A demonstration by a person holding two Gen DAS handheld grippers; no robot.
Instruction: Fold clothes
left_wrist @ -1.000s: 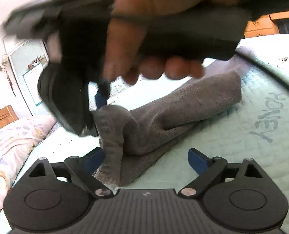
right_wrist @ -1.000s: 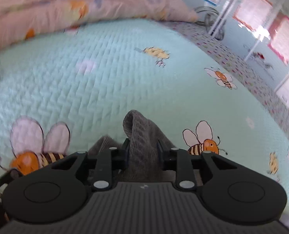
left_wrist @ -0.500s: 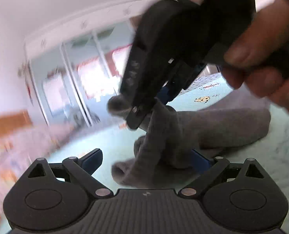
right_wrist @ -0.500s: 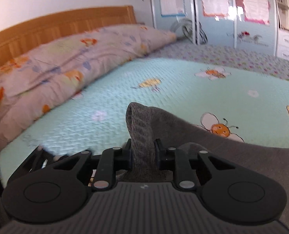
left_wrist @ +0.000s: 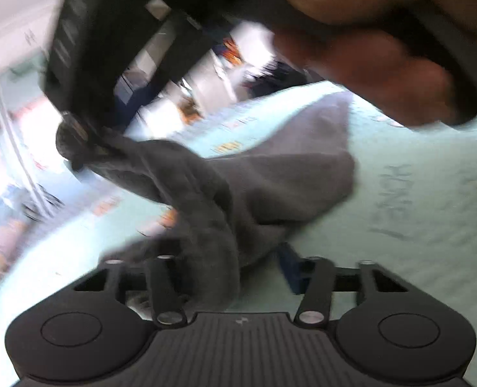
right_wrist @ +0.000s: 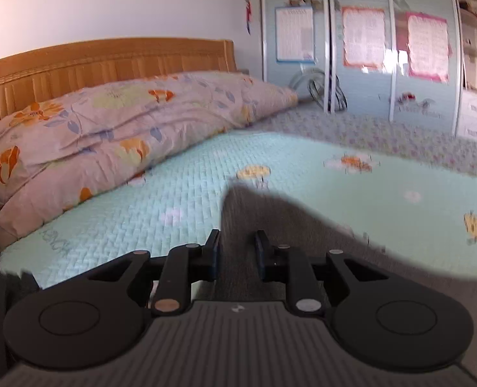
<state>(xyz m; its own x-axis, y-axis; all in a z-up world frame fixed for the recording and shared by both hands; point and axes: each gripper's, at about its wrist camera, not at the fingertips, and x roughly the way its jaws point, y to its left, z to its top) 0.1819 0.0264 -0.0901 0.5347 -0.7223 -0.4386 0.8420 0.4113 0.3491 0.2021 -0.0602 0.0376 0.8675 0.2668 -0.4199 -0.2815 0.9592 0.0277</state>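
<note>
1. Grey knit garment point(left_wrist: 270, 174) lies partly on the mint quilted bedspread point(right_wrist: 187, 200), one end lifted.
2. Right gripper point(right_wrist: 237, 251) pinches a raised fold of it between its pads.
3. Left gripper point(left_wrist: 238, 267) has just been closing; cloth sits between its fingers, but blur hides whether they press.
4. Floral pillow point(right_wrist: 109, 119) lies by the headboard.
</note>
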